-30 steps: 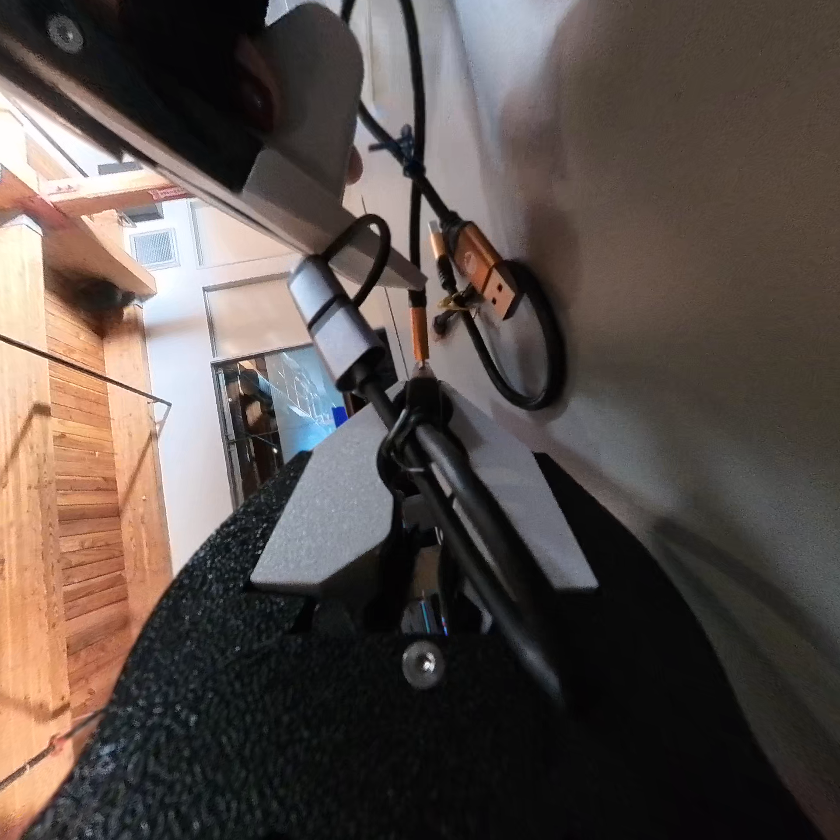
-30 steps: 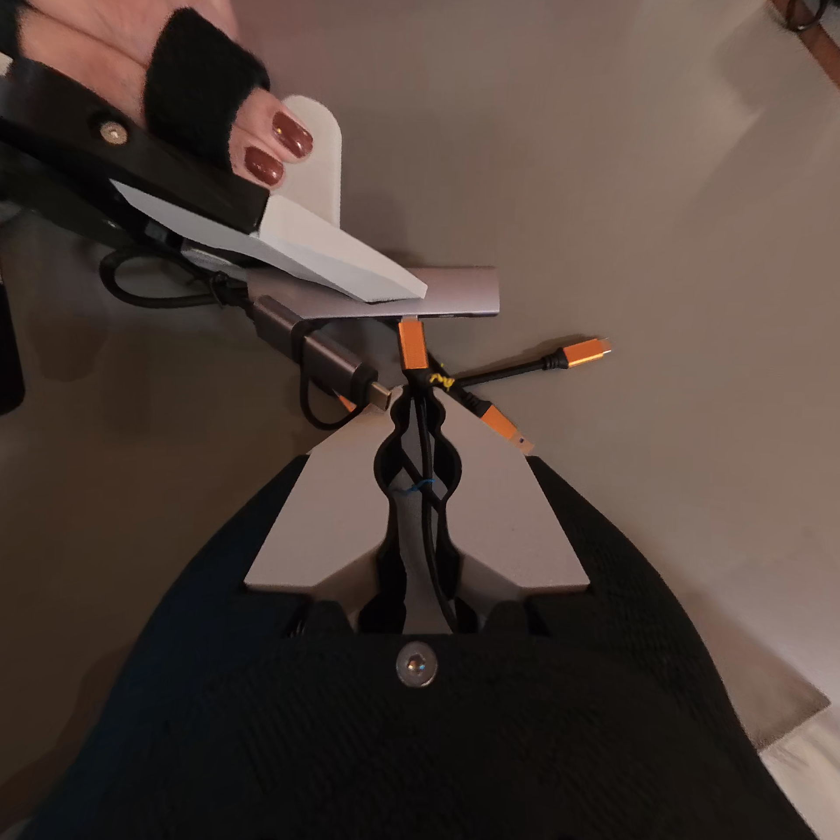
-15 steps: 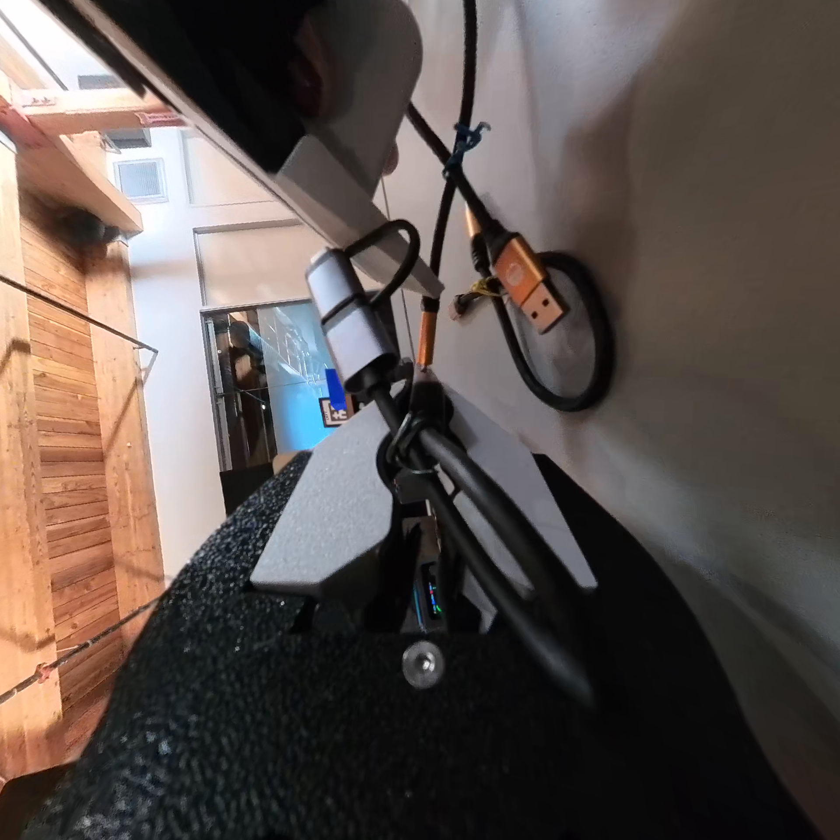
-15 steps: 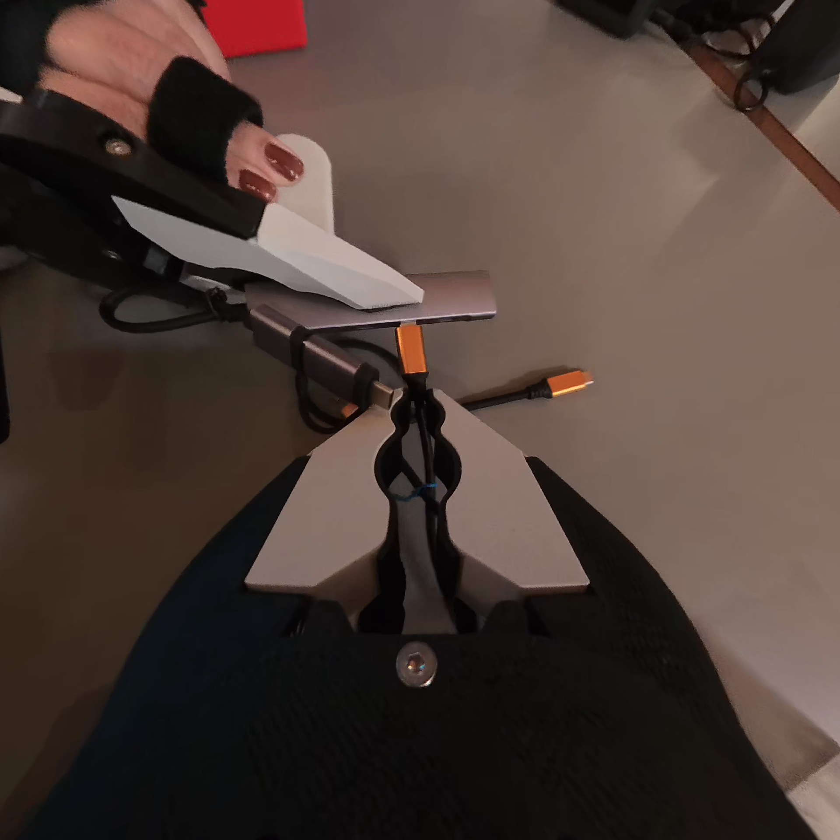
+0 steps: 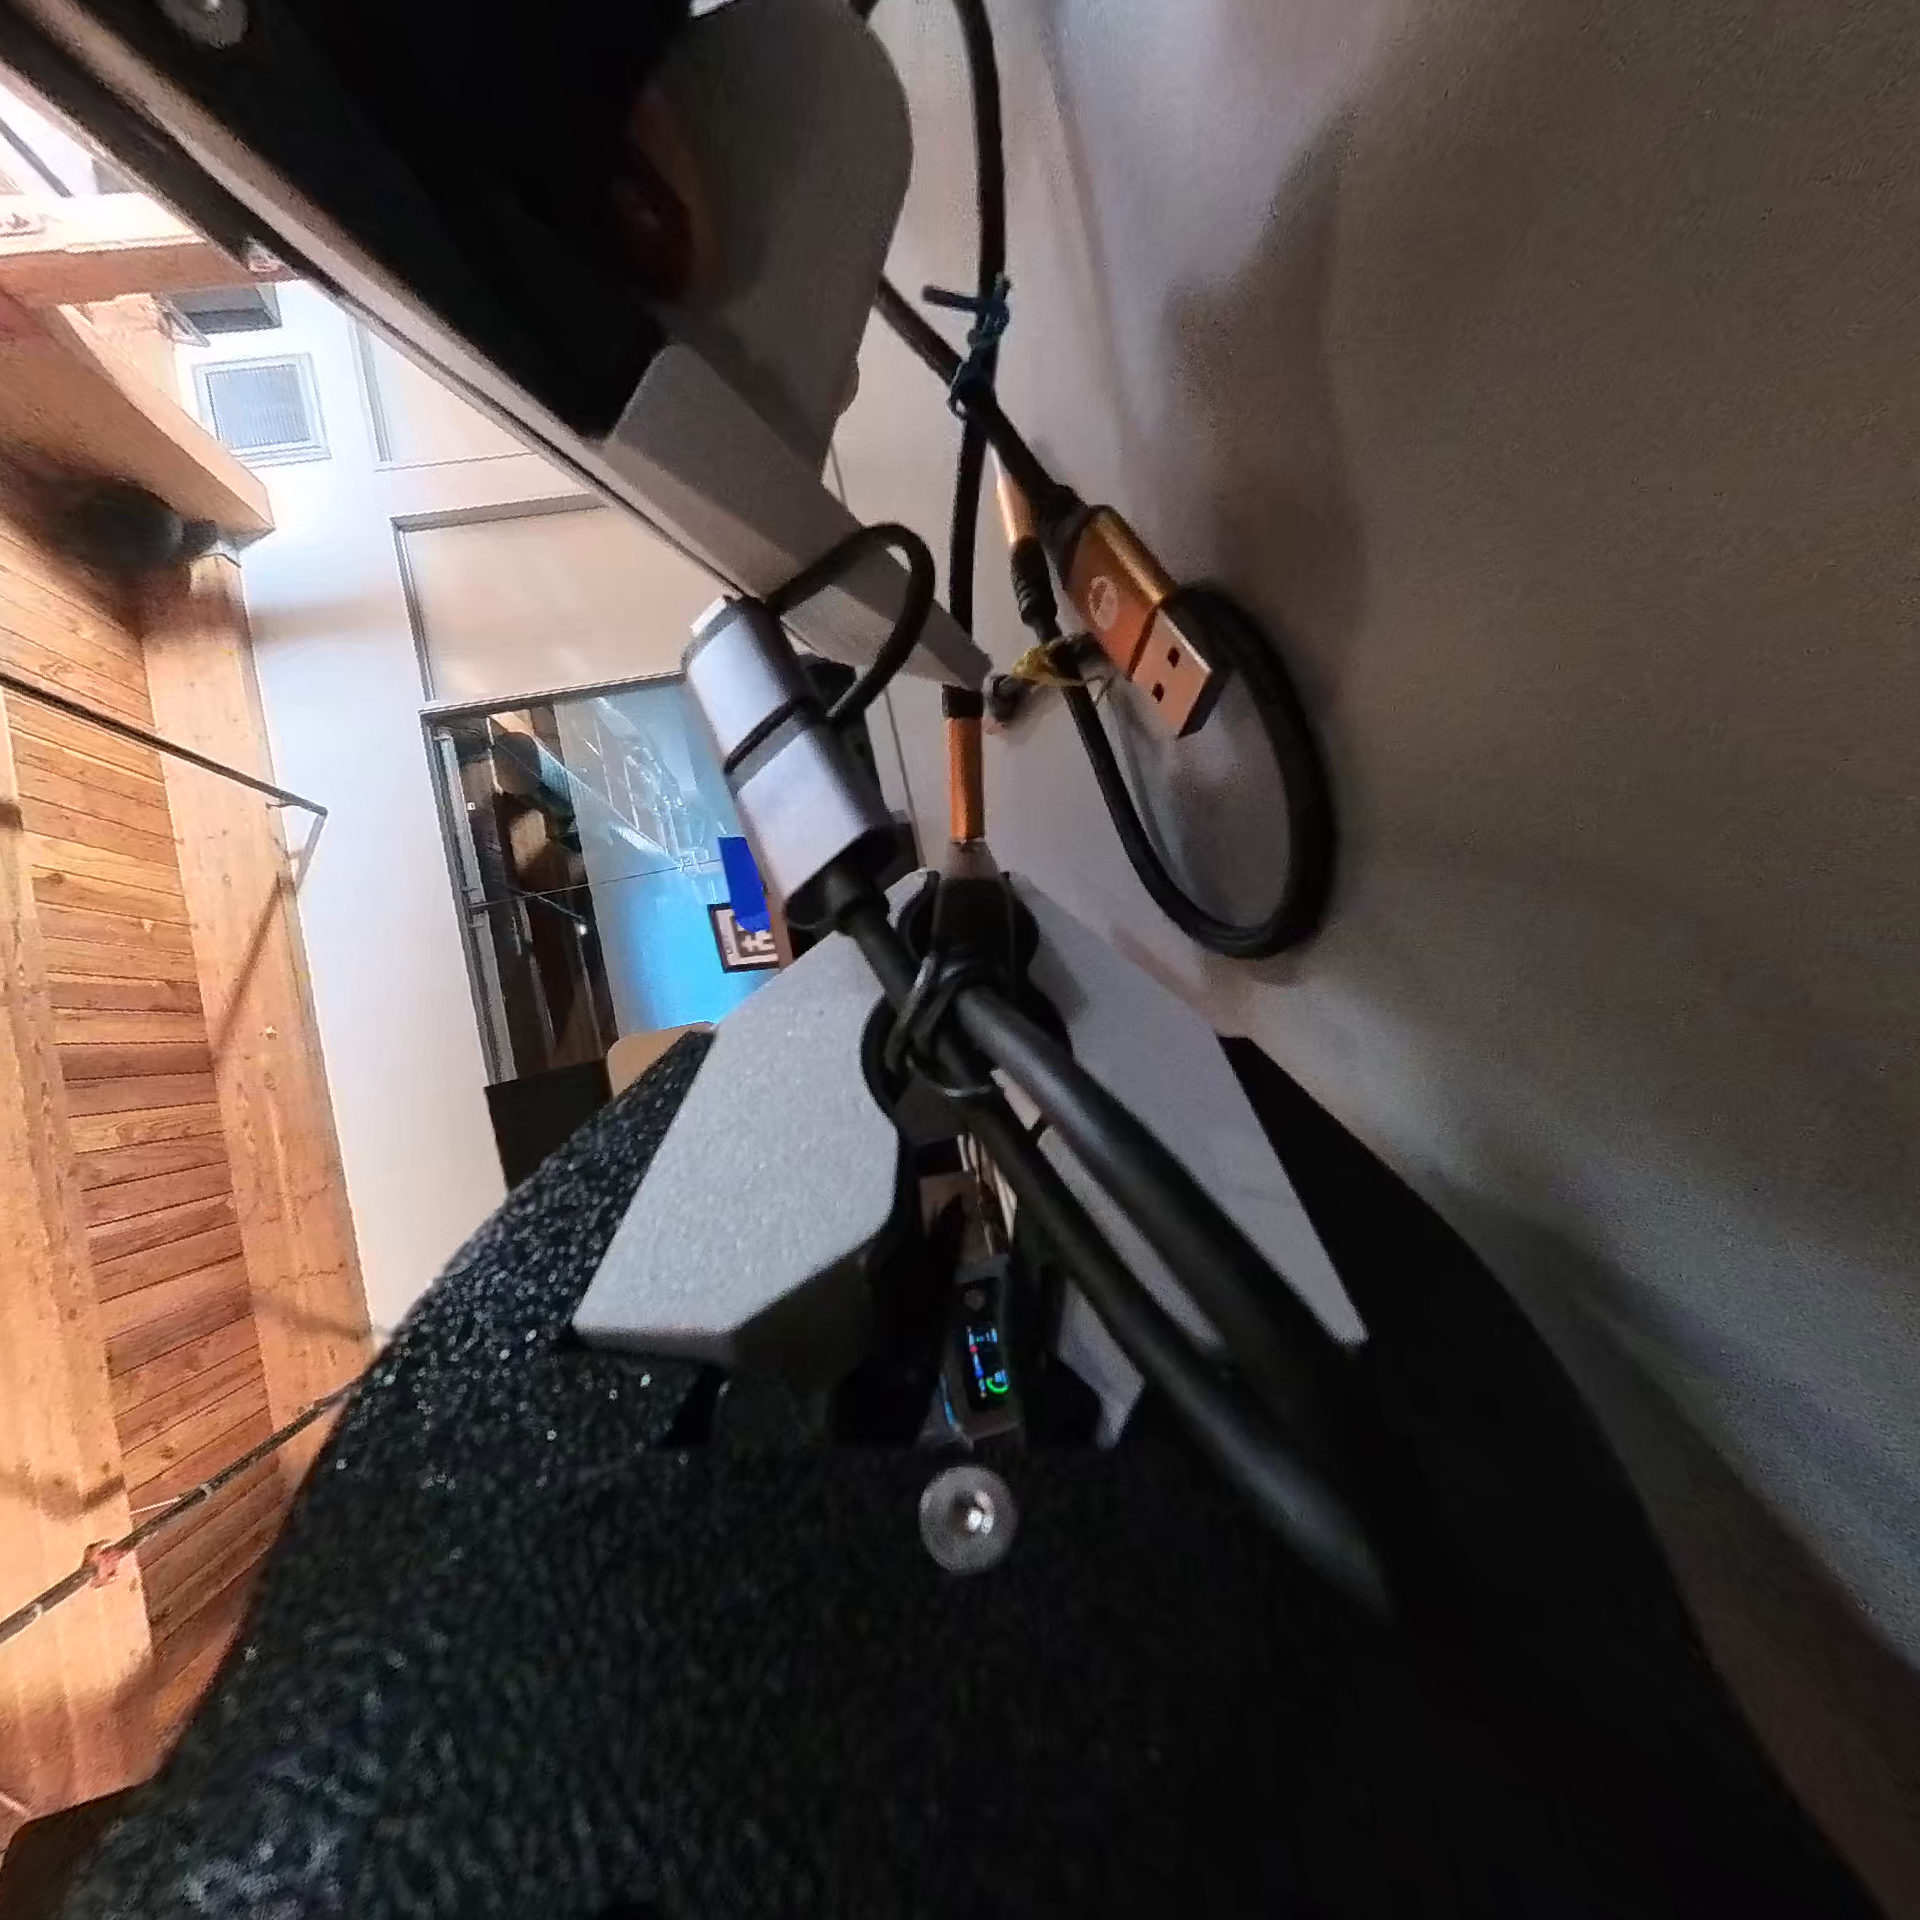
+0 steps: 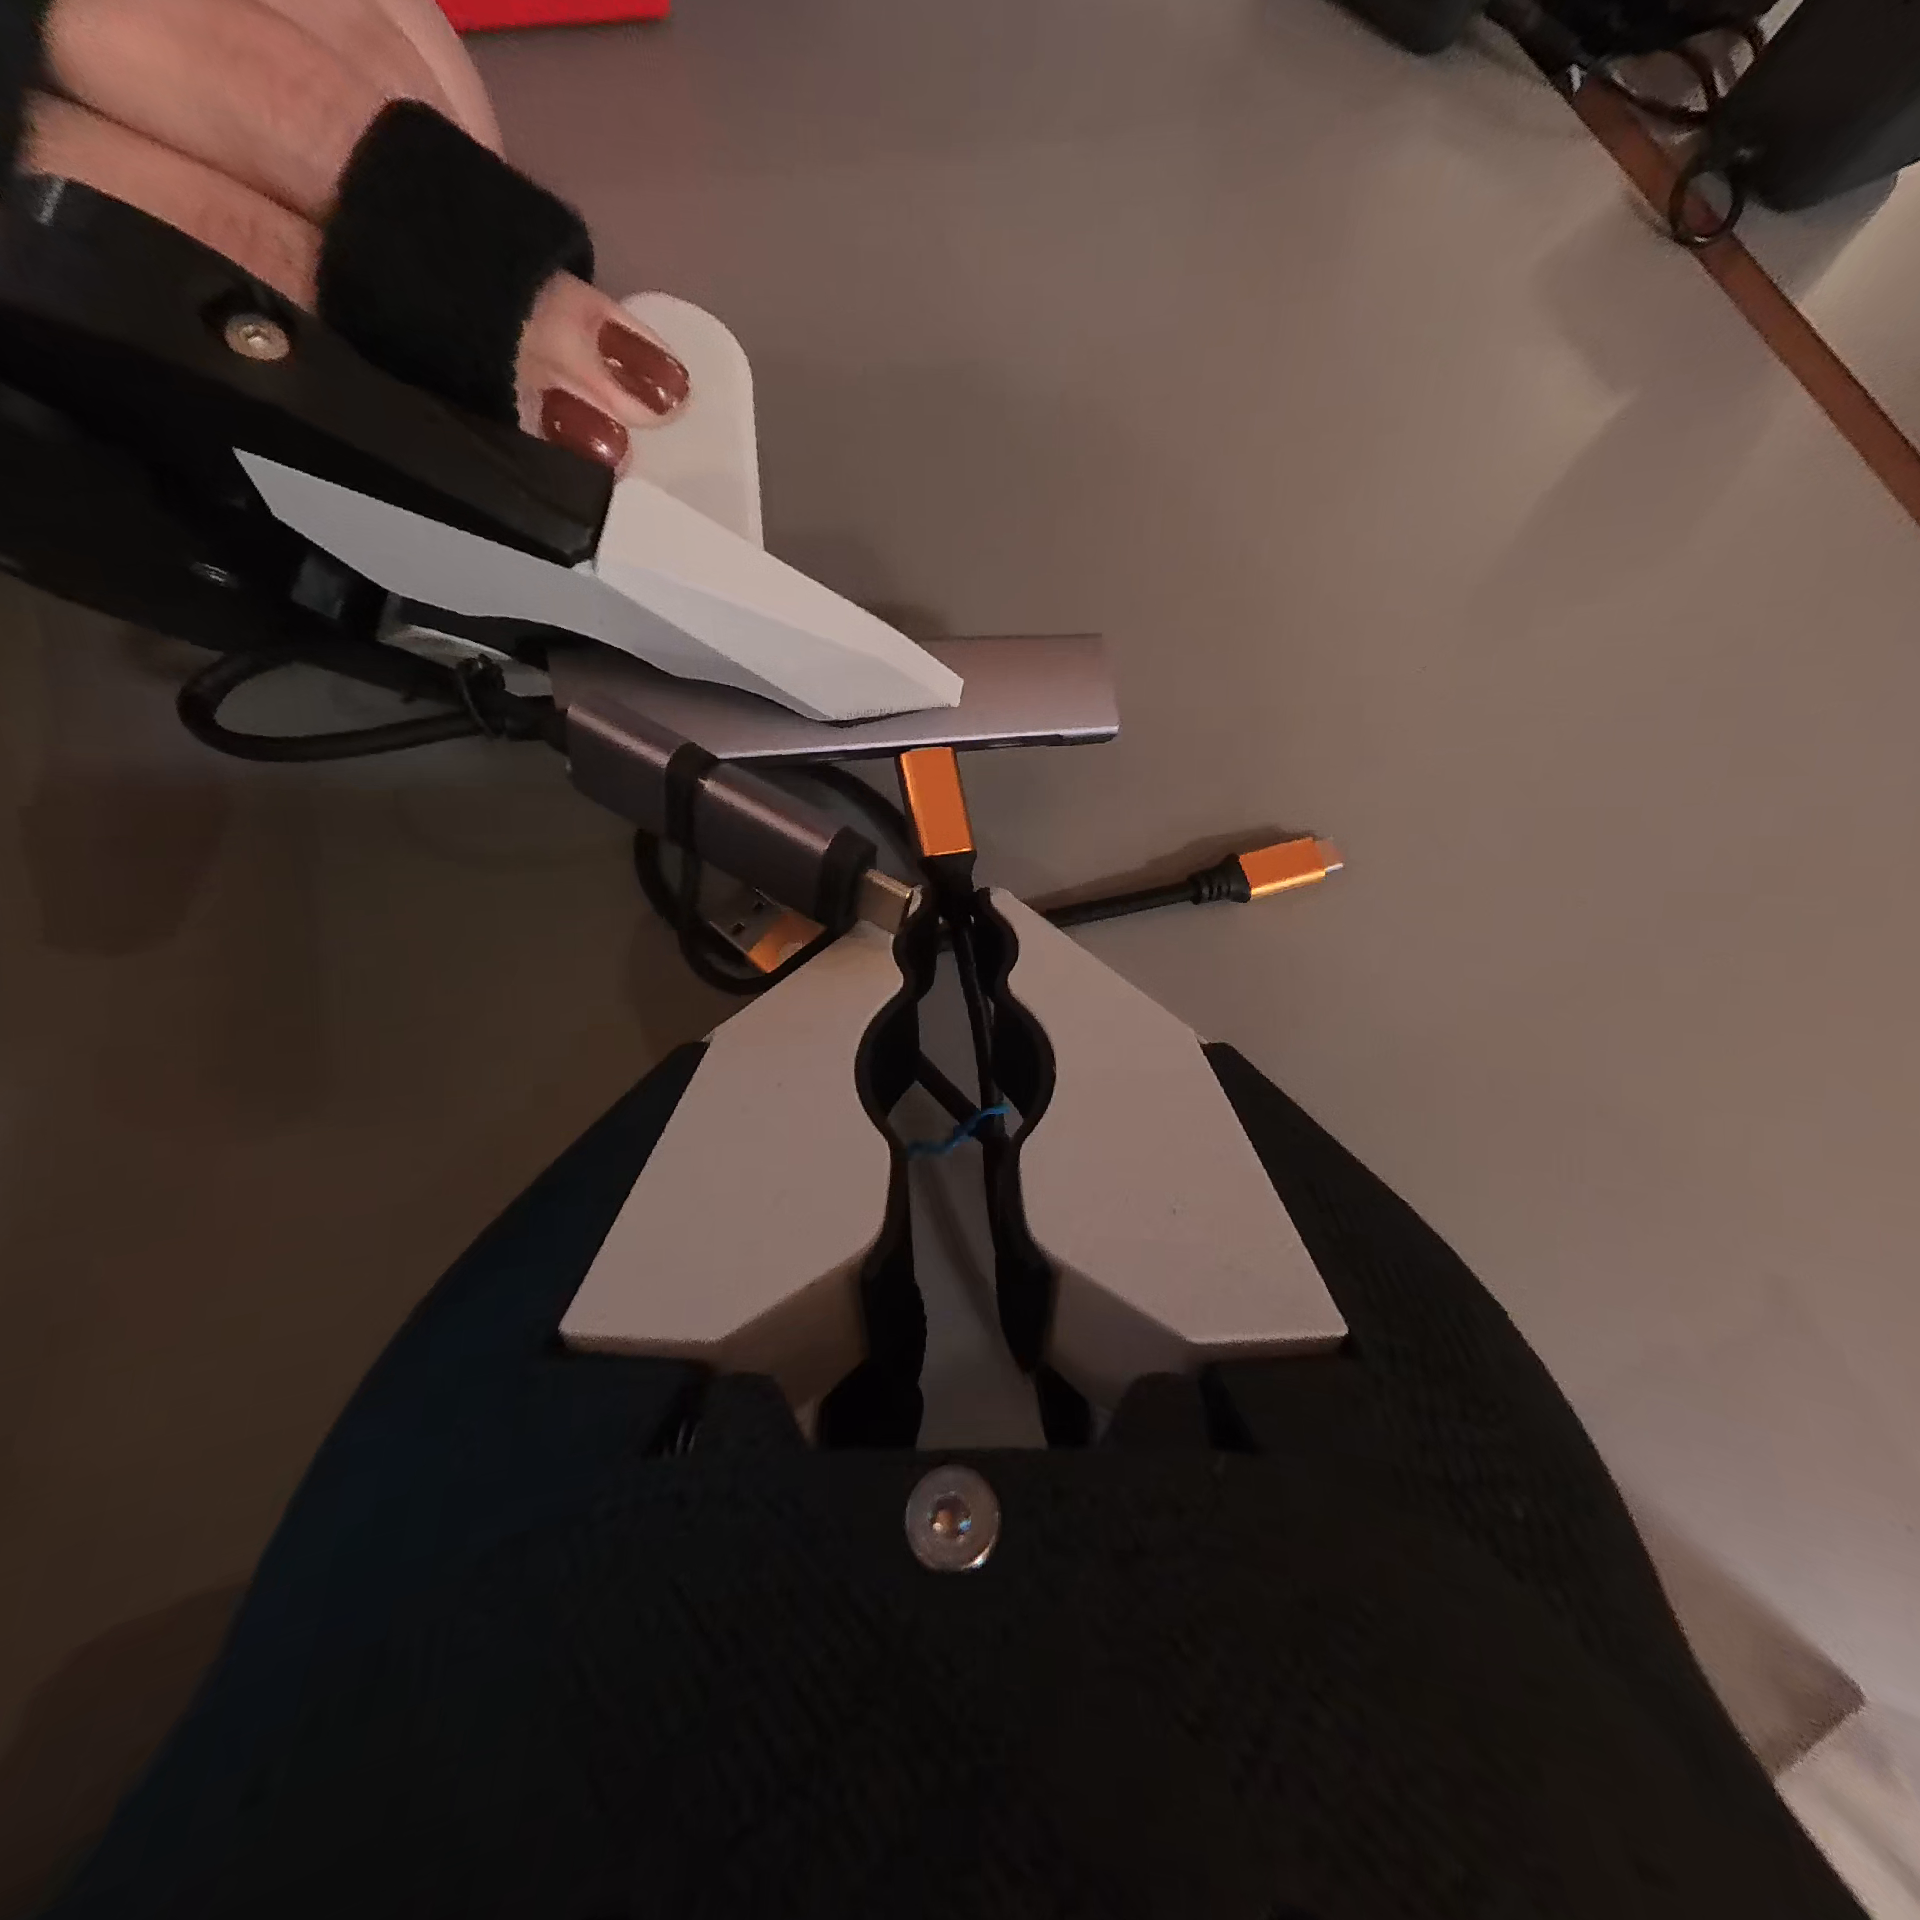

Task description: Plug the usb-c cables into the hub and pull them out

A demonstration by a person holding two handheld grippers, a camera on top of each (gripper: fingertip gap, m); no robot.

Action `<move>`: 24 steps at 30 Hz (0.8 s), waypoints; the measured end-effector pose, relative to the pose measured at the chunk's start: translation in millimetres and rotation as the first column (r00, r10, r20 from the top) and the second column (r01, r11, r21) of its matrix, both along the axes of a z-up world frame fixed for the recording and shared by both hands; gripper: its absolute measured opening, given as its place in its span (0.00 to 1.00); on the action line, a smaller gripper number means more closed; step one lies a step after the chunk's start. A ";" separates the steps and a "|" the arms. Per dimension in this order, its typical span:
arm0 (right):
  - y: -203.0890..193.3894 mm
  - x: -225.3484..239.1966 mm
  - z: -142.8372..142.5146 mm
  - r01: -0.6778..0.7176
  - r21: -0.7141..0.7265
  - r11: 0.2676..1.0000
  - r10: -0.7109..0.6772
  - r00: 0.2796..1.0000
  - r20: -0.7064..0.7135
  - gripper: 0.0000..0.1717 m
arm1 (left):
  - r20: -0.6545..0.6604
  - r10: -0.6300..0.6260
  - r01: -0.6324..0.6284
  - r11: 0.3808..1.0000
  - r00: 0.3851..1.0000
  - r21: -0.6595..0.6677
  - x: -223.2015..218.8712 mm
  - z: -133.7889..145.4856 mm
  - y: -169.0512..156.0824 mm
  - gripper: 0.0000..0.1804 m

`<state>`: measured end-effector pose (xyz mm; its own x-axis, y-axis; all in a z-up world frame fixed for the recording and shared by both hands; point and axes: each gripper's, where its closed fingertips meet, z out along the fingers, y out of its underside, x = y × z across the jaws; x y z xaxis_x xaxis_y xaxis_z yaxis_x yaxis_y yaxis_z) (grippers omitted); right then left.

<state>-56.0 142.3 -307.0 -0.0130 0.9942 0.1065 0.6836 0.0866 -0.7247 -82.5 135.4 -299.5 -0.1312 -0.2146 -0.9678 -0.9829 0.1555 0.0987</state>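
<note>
Left tongs (image 5: 961, 883) grip the grey hub, seen edge-on btwn the fingers; hub's own thick black cable (image 5: 1091, 1122) runs back past them, its grey plug (image 5: 779, 769) just left of the hub.

Right tongs (image 6: 951, 914), nearly closed, pinch a thin black cable (image 6: 977, 1018) just below its orange usb-c plug (image 6: 935, 800), seated in the hub (image 6: 1018, 686) edge. Another orange plug (image 6: 1283, 868) lies on the desk (image 6: 1351, 520) right of the hub.
</note>
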 end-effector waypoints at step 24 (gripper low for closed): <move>55.6 -3.5 44.7 0.306 -0.145 0.941 -0.338 0.870 -0.360 0.15 | 0.466 0.281 -0.352 0.933 0.839 0.071 -118.5 44.3 26.1 0.05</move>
